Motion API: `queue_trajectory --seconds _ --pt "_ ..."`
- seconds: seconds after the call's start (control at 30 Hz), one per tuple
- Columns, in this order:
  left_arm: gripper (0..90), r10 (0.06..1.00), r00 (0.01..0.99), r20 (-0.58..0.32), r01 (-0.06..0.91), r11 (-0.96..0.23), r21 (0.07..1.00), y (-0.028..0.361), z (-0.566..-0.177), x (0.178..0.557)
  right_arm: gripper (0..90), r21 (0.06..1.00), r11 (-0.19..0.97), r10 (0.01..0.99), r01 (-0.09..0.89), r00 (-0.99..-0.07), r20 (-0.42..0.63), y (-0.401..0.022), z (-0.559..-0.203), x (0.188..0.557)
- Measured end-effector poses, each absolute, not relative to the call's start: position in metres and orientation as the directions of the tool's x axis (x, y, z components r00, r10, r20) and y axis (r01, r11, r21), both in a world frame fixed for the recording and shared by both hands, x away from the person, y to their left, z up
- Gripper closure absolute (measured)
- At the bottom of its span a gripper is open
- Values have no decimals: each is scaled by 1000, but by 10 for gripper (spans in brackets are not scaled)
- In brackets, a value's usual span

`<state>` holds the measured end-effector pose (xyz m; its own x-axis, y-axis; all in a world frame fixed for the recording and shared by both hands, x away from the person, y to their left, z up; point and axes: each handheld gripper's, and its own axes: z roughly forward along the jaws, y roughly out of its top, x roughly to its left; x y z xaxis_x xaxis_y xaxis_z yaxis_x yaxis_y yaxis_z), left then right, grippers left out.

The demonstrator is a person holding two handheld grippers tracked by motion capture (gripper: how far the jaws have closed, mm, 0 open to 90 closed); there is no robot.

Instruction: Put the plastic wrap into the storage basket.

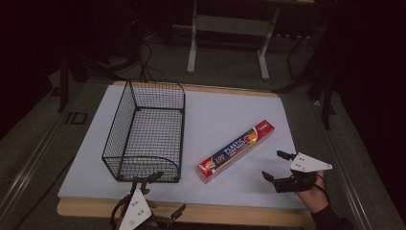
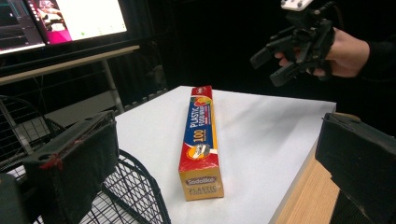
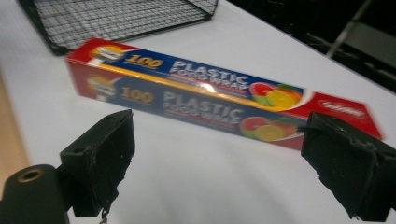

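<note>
A long red and blue box of plastic food wrap (image 1: 236,151) lies flat and diagonal on the white board, right of a black wire basket (image 1: 146,132). My right gripper (image 1: 273,165) hovers open just right of the box's near half, with nothing between its jaws. In the right gripper view the box (image 3: 210,98) lies crosswise beyond the spread jaws of that gripper (image 3: 222,154). My left gripper (image 1: 167,194) is open at the table's front edge, beside the basket's near right corner. In the left gripper view the box (image 2: 201,140) points end-on, the basket (image 2: 135,191) is at lower left, and the right gripper (image 2: 271,65) is held above the far edge.
The white board (image 1: 230,110) lies on a wooden tabletop (image 1: 215,215) whose front edge shows below it. The basket holds nothing. A desk frame (image 1: 230,43) stands on the floor behind the table. Lit monitors (image 2: 70,18) are off to the side.
</note>
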<state>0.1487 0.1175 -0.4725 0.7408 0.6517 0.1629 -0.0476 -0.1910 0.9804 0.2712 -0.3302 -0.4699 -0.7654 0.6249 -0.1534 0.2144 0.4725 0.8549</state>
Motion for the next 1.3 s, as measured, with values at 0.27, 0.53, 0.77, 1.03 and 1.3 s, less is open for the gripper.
queue_trajectory --seconds 0.27,0.53,0.77,1.03,1.3 --pt "1 651 742 158 -41 -191 981 118 -473 150 150 738 660 408 138 -891 -198 -332 -465 296" --pt "1 651 743 153 -37 -189 981 119 -474 150 136 590 730 433 344 -902 -9 -328 -469 320" --pt "1 652 742 154 -41 -186 982 119 -473 149 130 502 779 417 375 -908 30 -321 -468 340" --pt "1 652 742 155 -40 -188 981 118 -473 149 156 368 899 275 236 -960 -57 -302 -468 359" --pt "1 650 743 160 -42 -194 980 118 -473 148 104 256 928 290 271 -956 -41 -285 -460 371"
